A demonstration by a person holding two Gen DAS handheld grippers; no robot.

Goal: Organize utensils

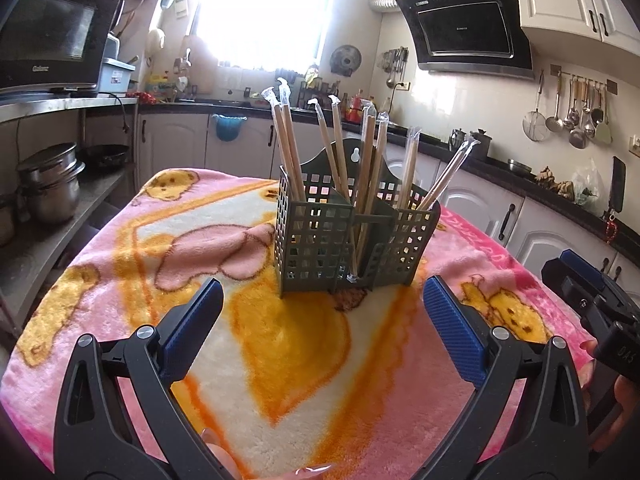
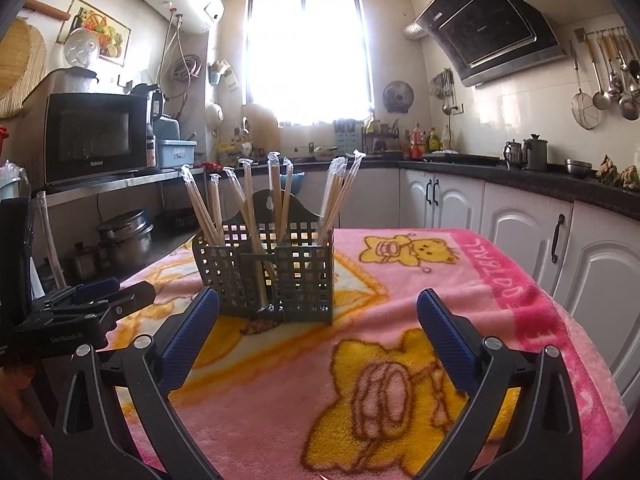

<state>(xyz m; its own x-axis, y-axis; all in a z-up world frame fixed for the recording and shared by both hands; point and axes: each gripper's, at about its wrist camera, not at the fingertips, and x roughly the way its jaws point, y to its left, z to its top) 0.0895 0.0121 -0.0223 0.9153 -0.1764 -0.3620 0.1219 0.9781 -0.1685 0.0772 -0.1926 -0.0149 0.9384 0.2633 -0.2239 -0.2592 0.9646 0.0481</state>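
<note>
A grey-green perforated utensil holder (image 1: 320, 240) stands upright on a pink and yellow bear blanket (image 1: 280, 360). Several wooden chopsticks in clear wrappers (image 1: 288, 140) lean inside its compartments. My left gripper (image 1: 324, 284) is open just in front of the holder, with nothing between its blue pads (image 1: 196, 320). From the right wrist, the same holder (image 2: 276, 276) with its chopsticks (image 2: 276, 196) sits ahead on the blanket (image 2: 360, 400). My right gripper (image 2: 318, 296) is open and empty, a little short of it. Each gripper shows at the edge of the other's view.
The blanket-covered table drops off on all sides. A steel shelf with pots (image 1: 52, 188) and a microwave (image 2: 96, 138) stand left. White cabinets (image 2: 520, 224) under a dark counter run along the right. A pale upright stick (image 2: 50, 240) shows behind the left gripper.
</note>
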